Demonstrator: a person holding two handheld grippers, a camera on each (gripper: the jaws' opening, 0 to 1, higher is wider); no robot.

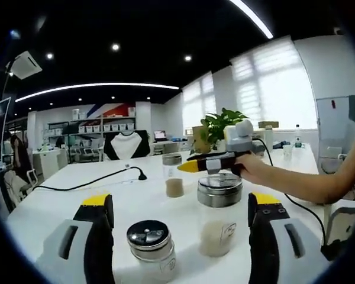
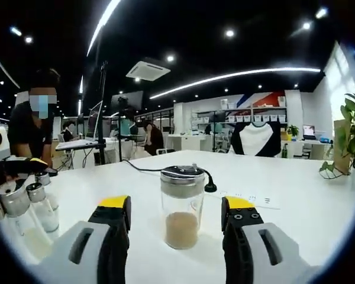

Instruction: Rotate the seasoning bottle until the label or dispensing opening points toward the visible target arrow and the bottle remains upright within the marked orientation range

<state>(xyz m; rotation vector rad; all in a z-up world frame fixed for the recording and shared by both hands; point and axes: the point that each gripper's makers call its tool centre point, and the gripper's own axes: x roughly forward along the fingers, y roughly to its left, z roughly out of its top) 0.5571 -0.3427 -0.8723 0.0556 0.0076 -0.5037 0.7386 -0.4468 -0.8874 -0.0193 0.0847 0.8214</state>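
A clear seasoning bottle with a dark metal lid and tan powder in its bottom stands upright on the white table. My right gripper is open, one jaw on each side of the bottle without touching it. In the left gripper view the same bottle stands farther back, with the right gripper held beside it by a hand. My left gripper is open around a small shaker with a perforated lid and a bigger jar of pale powder.
A black power cable ends in a plug just behind the bottle. Several small shakers stand at the left of the right gripper view under the left gripper. A potted plant stands at the table's far end. A person sits at a neighbouring desk.
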